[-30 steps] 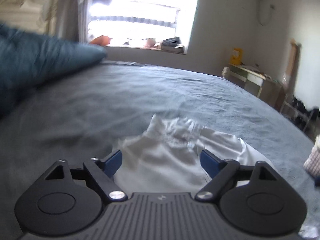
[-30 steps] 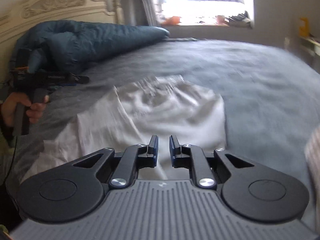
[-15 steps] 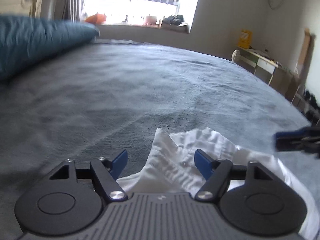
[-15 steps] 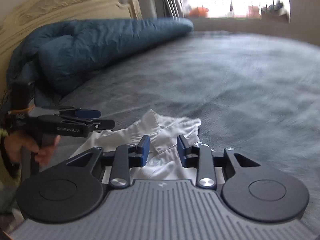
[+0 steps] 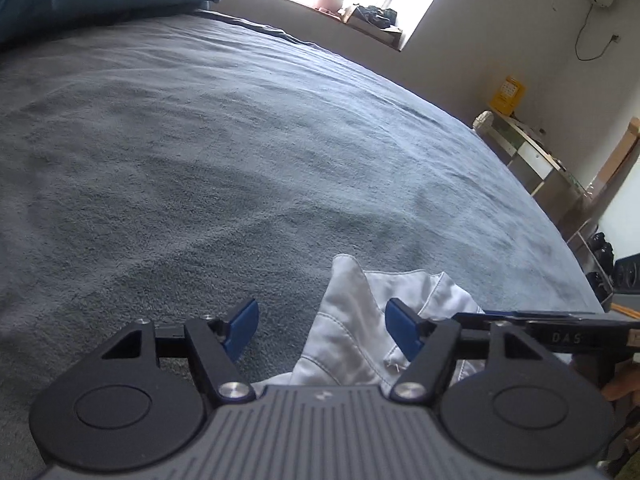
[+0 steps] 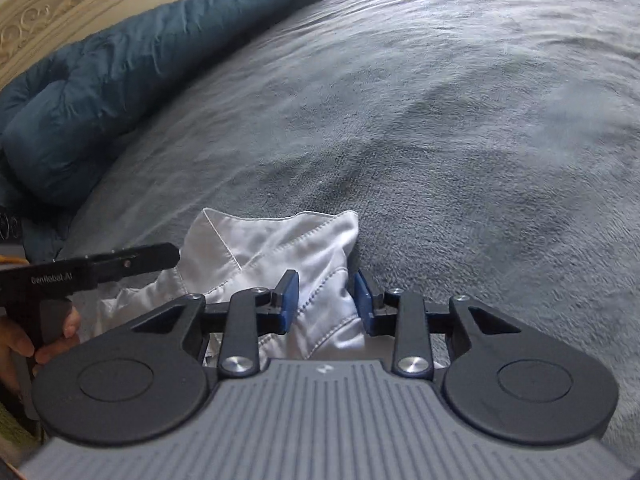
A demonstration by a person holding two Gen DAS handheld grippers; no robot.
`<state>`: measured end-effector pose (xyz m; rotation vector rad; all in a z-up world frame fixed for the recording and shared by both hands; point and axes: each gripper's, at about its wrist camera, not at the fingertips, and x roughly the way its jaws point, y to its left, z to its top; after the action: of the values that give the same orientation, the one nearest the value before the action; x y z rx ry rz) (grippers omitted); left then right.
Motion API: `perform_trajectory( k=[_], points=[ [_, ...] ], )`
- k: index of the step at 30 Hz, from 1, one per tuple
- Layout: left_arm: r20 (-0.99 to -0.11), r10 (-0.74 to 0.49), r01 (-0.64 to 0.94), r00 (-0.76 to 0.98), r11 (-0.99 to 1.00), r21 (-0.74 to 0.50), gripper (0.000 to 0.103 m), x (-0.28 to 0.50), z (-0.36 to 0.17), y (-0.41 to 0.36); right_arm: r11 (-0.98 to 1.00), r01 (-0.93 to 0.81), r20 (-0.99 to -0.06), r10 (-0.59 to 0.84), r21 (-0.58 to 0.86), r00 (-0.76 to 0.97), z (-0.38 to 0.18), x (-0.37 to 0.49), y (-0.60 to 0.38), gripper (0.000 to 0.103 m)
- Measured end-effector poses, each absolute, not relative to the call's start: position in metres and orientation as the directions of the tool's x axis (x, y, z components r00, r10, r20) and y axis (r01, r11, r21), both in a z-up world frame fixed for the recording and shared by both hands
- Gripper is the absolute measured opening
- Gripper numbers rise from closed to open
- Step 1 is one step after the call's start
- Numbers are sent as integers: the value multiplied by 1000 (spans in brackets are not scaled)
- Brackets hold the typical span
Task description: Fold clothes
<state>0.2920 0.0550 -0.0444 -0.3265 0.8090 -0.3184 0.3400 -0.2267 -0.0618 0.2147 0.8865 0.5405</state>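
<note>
Where the grey bed (image 6: 460,128) nears the cameras, a crumpled white shirt (image 6: 276,248) is laid, collar tip pointing away. The left gripper (image 5: 322,326) is closing around it, untouched; the right gripper's (image 6: 325,298) narrower fingers (image 6: 289,295) flank a fold.

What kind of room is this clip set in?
A bedroom, most likely: a wide bed with a grey cover, a carved headboard and a rolled blue duvet. A white shirt lies on it.
</note>
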Motion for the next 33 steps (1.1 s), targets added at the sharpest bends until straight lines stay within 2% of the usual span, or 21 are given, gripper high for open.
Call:
perform_trajectory(
  k=[7, 10, 11, 15, 21, 33],
  points=[
    [-645, -429, 167, 633, 889, -427, 51, 295, -50, 52, 856, -370, -696, 511, 360, 504, -61, 343, -215, 27],
    [-643, -424, 161, 638, 890, -427, 38, 296, -52, 48, 869, -359, -706, 489, 342, 512, -61, 344, -213, 16],
    [-643, -421, 158, 640, 891, -427, 28, 296, -53, 47, 870, -353, -705, 487, 343, 516, -61, 344, -214, 10],
    [-632, -410, 152, 658, 894, -422, 12, 293, -50, 41, 876, -338, -700, 478, 343, 530, -59, 344, -214, 5],
    [-594, -411, 179, 691, 894, -411, 8, 281, -32, 32, 883, -337, -682, 467, 326, 562, -43, 330, -211, 3],
    [-524, -457, 245, 718, 872, -424, 8, 215, 26, 26, 883, -366, -637, 466, 293, 614, 20, 267, -205, 3]
  ],
)
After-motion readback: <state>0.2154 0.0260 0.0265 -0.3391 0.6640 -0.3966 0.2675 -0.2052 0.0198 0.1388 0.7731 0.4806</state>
